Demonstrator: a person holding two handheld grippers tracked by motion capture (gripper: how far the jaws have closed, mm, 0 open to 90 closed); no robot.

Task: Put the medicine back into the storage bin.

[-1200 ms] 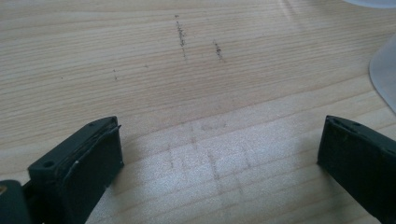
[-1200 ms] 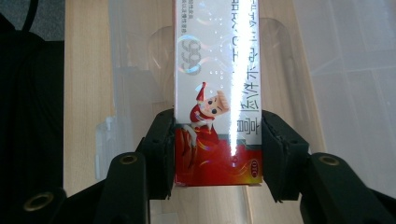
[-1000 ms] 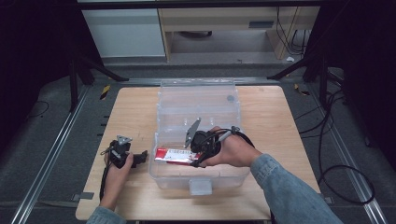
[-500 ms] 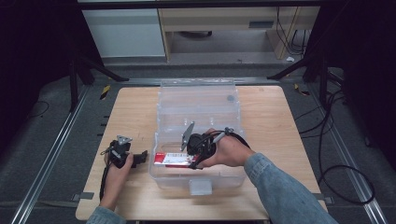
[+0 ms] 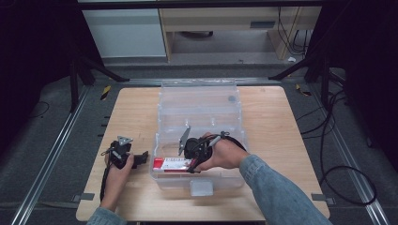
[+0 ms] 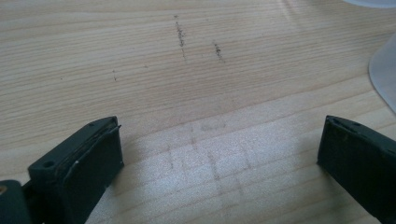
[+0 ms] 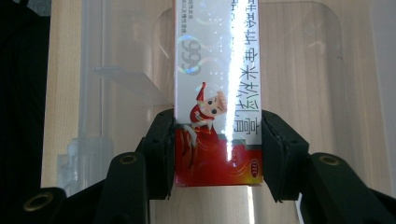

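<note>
A long red and white carton [image 5: 171,163] lies lengthwise inside the front part of a clear plastic bin [image 5: 202,183]. My right gripper [image 5: 190,162] reaches into the bin from the right and is shut on the carton's red end. In the right gripper view both black jaws press against the sides of the carton [image 7: 217,93], which carries a cartoon figure and shiny print, with the right gripper [image 7: 218,154] at its lower end. On the wooden table, just left of the bin, my left gripper [image 5: 142,158] rests open. Bare wood lies between its jaws, where the left gripper [image 6: 219,158] holds nothing.
The bin's clear lid [image 5: 199,101] lies open behind it towards the far table edge. A grey latch [image 5: 201,188] sits on the bin's front wall. The wooden table [image 5: 277,126] has bare room on both sides. A corner of the bin [image 6: 385,70] shows at the right.
My right gripper has shifted slightly left and nearer the bin's front wall, taking the carton with it. The left gripper has stayed where it was.
</note>
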